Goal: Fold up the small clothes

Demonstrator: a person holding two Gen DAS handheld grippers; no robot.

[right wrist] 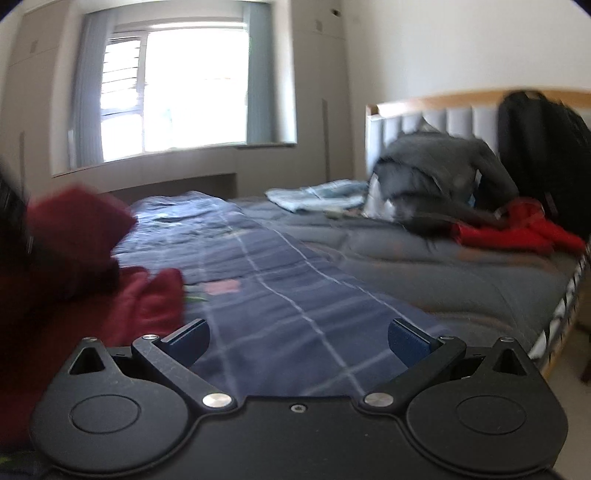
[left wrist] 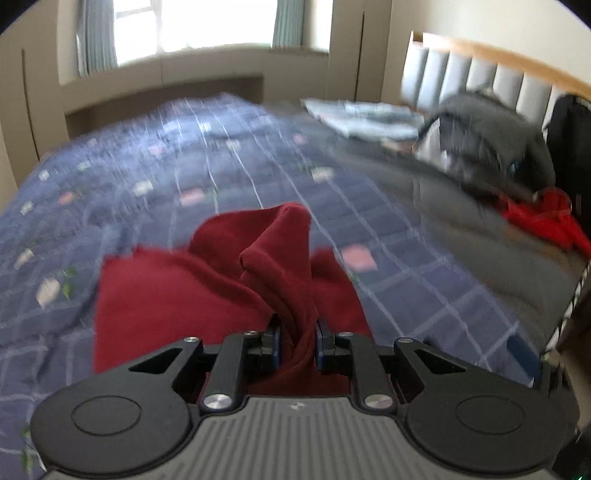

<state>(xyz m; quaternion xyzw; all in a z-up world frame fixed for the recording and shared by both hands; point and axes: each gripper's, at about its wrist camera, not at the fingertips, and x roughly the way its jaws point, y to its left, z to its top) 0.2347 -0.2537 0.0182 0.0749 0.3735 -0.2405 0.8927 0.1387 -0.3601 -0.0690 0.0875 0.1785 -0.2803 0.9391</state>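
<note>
Bedroom, window behind; blue checked bedspread [left wrist: 207, 173] covers bed. Left gripper [left wrist: 298, 341] fingers clamped on bunched dark red garment [left wrist: 173, 291], rest draped at 9 o'clock. Right gripper [right wrist: 299, 341] fingers spread, nothing between.

A black backpack [right wrist: 539, 155] leans against the padded headboard [right wrist: 458, 118].

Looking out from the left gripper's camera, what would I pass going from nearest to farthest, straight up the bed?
Left gripper → dark red garment pinched in it → blue checked bedspread → window.
</note>
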